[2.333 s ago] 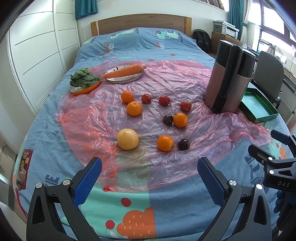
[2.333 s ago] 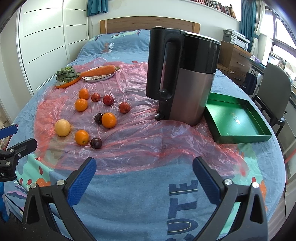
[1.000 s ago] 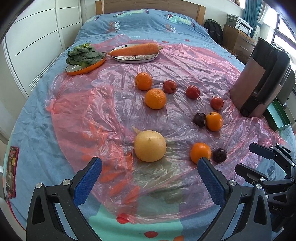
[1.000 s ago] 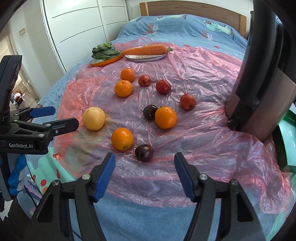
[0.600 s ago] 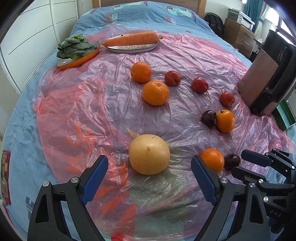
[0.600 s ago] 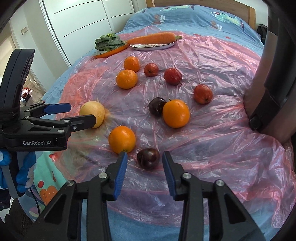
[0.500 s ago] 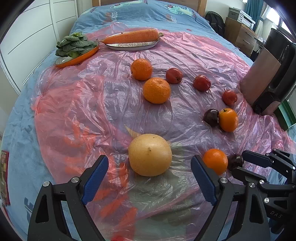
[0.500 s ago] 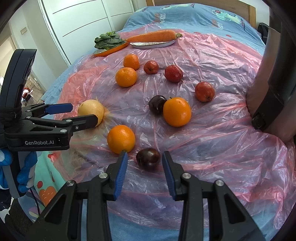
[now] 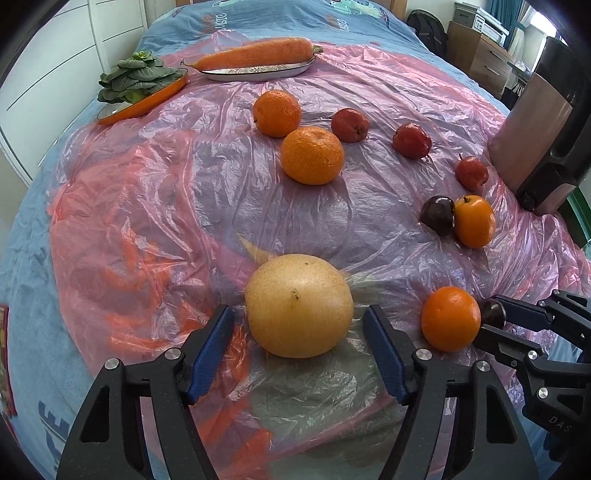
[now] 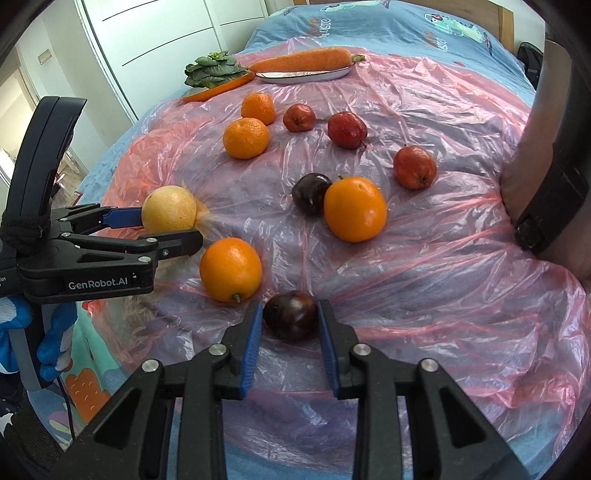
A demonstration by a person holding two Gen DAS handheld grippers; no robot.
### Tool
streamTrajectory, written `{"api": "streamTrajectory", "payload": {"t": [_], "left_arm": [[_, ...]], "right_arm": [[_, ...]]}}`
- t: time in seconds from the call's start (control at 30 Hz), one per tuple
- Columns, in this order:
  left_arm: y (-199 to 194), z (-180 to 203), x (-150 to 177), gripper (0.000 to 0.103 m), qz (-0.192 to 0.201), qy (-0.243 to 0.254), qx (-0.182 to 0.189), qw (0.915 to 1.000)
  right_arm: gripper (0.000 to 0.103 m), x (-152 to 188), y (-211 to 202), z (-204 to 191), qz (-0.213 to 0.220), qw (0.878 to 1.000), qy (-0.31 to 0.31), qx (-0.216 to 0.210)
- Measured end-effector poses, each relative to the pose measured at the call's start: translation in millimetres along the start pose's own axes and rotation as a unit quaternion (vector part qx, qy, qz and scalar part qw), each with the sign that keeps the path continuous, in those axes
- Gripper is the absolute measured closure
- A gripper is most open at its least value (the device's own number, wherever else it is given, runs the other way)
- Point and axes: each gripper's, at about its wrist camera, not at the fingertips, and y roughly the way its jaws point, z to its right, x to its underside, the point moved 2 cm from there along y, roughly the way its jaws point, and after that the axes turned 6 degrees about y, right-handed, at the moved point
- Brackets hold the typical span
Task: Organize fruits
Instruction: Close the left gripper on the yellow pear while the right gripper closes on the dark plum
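Observation:
Fruit lies on a pink plastic sheet (image 9: 155,192) over the bed. My left gripper (image 9: 299,325) is open, its blue pads on either side of a big yellow grapefruit (image 9: 299,304), with gaps on both sides. My right gripper (image 10: 290,317) has its pads against a dark plum (image 10: 290,320) lying on the sheet. An orange (image 10: 231,269) lies just left of that plum. Further back lie a second plum (image 10: 310,192) touching an orange (image 10: 355,208), two mandarins (image 9: 312,155), and three small red apples (image 10: 413,167).
A black and steel kettle (image 9: 543,122) stands at the right. A carrot on a white dish (image 9: 258,61) and greens on an orange plate (image 9: 140,86) sit at the back. White wardrobe doors (image 10: 155,33) stand left of the bed.
Both grippers moved forward and down onto the fruit. The left jaws narrowed around the grapefruit. The right jaws closed from a loose straddle onto the near plum.

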Motion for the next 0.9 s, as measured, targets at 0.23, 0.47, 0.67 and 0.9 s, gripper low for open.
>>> {"api": "streamTrajectory", "payload": {"t": [0.23, 0.47, 0.67, 0.9], "left_arm": [[1.1, -2.9, -0.7, 0.057, 0.000, -0.009, 0.012, 0.9999], [-9.4, -12.4, 0.5, 0.058, 0.008, -0.037, 0.023, 0.9990], [-34.9, -20.3, 1.4, 0.059, 0.022, -0.046, 0.013, 0.9986], [-81.3, 2.2, -6.0, 0.059, 0.047, -0.016, 0.021, 0.9985]], "right_arm": [[0.102, 0.5, 0.1, 1.1, 0.000, 1.000, 0.004, -0.002], [0.103, -3.7, -15.7, -2.4, 0.019, 1.000, 0.007, -0.007], [0.103, -9.3, -43.4, -5.6, 0.044, 0.999, 0.011, -0.018], [0.103, -4.4, -91.4, 12.1, 0.078, 0.996, 0.029, -0.014]]}}
